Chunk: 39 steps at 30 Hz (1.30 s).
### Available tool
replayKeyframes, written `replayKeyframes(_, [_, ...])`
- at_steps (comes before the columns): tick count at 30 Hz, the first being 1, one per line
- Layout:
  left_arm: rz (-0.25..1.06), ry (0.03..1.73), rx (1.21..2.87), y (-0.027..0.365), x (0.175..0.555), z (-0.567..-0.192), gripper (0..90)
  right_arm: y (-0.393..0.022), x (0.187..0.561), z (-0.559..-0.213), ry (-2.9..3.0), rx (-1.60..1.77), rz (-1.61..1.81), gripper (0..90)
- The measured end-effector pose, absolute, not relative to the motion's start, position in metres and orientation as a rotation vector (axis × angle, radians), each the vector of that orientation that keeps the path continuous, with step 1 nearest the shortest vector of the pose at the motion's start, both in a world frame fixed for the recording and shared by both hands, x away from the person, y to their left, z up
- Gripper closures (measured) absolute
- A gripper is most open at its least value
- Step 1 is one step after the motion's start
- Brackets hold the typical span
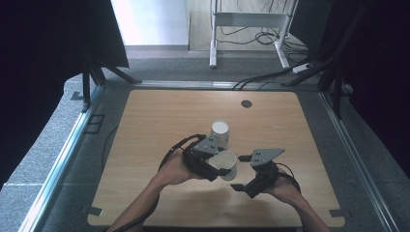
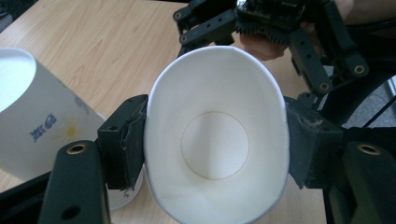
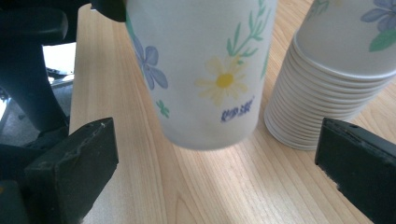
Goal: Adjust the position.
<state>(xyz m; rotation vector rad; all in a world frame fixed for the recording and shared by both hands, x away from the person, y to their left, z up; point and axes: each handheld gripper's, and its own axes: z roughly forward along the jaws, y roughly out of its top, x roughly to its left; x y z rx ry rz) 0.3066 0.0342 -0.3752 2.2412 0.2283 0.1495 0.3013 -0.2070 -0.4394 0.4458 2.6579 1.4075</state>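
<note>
A paper cup [image 2: 215, 140], white inside and printed with flowers outside, hangs clear of the wooden table [image 1: 159, 121], squeezed oval at its rim between the pads of the left gripper [image 1: 218, 166]. Just behind it, a stack of matching cups [image 3: 336, 70] stands mouth-down on the table. The right gripper [image 3: 215, 172] sits near the held cup's base with its jaws spread wide, nothing pressed between them.
</note>
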Motion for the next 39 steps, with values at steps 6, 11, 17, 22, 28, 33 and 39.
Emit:
replayKeyframes(6, [0.175,0.259,2.267,0.037,0.306,-0.374,30.2,-0.211,0.3,-0.439,2.639,0.469,1.373,0.0])
replayKeyframes(11, [0.192,0.283,2.283,0.04,0.307,-0.374,30.2,-0.215,0.299,-0.441,2.634,0.482,1.348,0.0])
replayKeyframes(17, [0.223,0.303,2.298,0.045,0.308,-0.372,30.2,-0.22,0.299,-0.442,2.618,0.512,1.346,0.0])
replayKeyframes(22, [0.241,0.331,2.314,0.05,0.309,-0.37,30.2,-0.225,0.299,-0.444,2.606,0.531,1.342,0.0])
replayKeyframes(28, [0.254,0.359,2.328,0.056,0.31,-0.37,30.2,-0.232,0.3,-0.447,2.592,0.556,1.329,0.0])
replayKeyframes(33, [0.263,0.387,2.336,0.061,0.311,-0.371,30.3,-0.236,0.3,-0.448,2.583,0.581,1.335,0.0])
replayKeyframes(39, [0.276,0.435,2.341,0.068,0.313,-0.371,30.2,-0.241,0.3,-0.451,2.572,0.607,1.33,0.0])
